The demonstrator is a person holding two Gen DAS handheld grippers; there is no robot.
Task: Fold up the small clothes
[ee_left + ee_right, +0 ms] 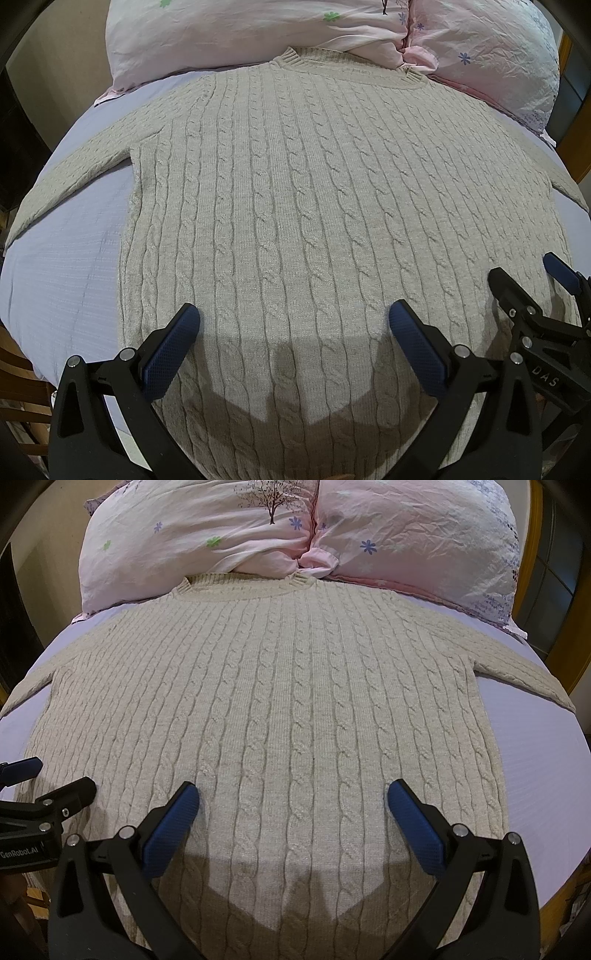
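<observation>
A beige cable-knit sweater [314, 206] lay flat on the lavender bed sheet [66, 280], its collar touching the pink pillows [258, 33] at the bed's far edge — sleeves spread toward both side edges. The left gripper [294, 321] and right gripper [293, 799] hovered over its hem (fingers spread, holding nothing).

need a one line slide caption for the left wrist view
Open left claw hovers over a flat beige sweater on a bed, pink pillows behind, right claw alongside.
</observation>
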